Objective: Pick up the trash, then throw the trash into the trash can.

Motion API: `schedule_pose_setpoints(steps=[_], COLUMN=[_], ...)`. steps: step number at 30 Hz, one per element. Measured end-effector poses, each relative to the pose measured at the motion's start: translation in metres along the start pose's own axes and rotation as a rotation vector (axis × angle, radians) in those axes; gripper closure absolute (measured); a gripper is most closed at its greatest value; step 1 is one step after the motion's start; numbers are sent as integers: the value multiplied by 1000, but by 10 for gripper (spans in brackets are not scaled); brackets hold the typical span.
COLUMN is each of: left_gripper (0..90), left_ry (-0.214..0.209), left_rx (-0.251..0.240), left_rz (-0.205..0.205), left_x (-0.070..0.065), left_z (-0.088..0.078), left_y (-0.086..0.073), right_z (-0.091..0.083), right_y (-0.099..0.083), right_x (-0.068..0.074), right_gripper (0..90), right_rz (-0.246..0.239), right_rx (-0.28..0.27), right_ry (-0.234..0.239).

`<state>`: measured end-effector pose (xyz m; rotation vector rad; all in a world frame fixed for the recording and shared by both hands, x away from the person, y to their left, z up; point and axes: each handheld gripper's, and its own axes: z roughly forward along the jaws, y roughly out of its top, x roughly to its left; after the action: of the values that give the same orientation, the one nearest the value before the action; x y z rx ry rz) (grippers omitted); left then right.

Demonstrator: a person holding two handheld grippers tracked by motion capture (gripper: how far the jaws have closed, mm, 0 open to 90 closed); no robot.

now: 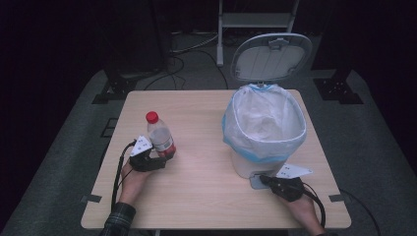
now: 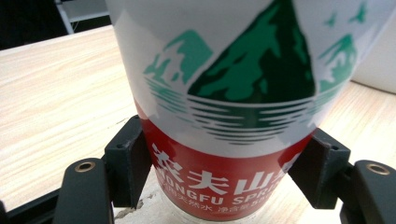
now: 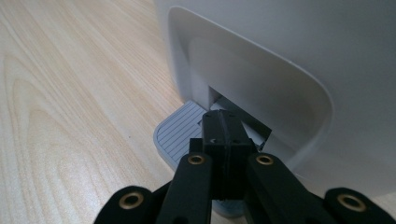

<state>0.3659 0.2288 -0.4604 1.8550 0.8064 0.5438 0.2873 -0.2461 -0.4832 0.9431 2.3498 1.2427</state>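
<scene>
A plastic water bottle with a red cap and a red-and-white label stands tilted at the table's left. My left gripper is shut on its lower part. In the left gripper view both pads press the label of the bottle from either side, and the gripper holds it just above the tabletop. A white pedal bin lined with a clear bag stands at the right with its lid raised. My right gripper is shut with nothing between its jaws. Its tips rest on the grey ribbed pedal at the bin's base.
The light wooden table has bare room between the bottle and the bin and along its front edge. A white metal stand and cables lie on the floor behind the table.
</scene>
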Motion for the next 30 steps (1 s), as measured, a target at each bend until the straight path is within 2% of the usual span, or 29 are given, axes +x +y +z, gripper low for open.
schedule_pose_setpoints(steps=[10,19,22,28,30], left_gripper=[295,296,296,297,297], left_ry=[-32,-52,-63,-71,-86], left_rx=[-15,-35,-52,-62,-56], left_rz=[0,-22,-45,-49,-50], left_x=[-5,-7,-7,-6,-7], left_z=[-8,-13,-17,-19,-20], left_y=[8,11,13,14,17], right_z=[0,0,0,0,0], right_y=[0,0,0,0,0], right_x=[0,0,0,0,0], right_gripper=[898,899,899,899,899], right_rz=[-1,1,1,3,3], right_rx=[-1,0,0,1,1], right_ry=[-1,0,0,0,0])
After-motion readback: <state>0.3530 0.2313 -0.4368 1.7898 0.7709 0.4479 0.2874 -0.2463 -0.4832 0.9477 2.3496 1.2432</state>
